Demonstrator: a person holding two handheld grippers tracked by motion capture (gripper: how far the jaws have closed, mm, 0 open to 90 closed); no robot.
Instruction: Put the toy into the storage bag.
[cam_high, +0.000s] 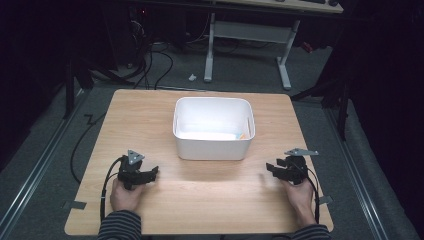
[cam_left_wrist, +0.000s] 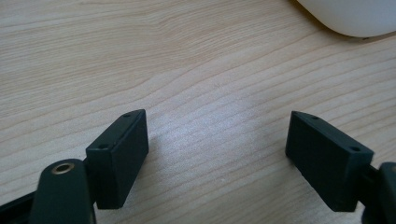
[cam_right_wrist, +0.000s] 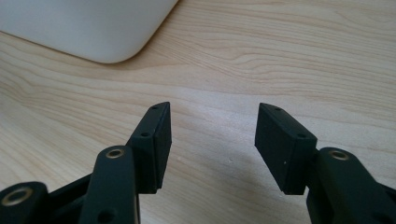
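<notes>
White bin (cam_high: 214, 142) is sitting in the middle of the wooden table (cam_high: 150, 110), a bit toward the far side. Something pale and a small orange bit are lying at its bottom, but they are too small to tell what they are. In the left gripper view just a corner of the bin (cam_left_wrist: 348, 16) is peeking in at the top right. In the right gripper view a corner (cam_right_wrist: 84, 28) is cut off at the top left.

Left gripper (cam_high: 150, 175) is resting on the table near the bin's left front. Its fingers (cam_left_wrist: 122, 154) are standing wide apart, holding nothing. Right gripper (cam_high: 272, 170) is resting near the bin's right front. Its fingers (cam_right_wrist: 152, 144) are also spread apart, holding nothing.
</notes>
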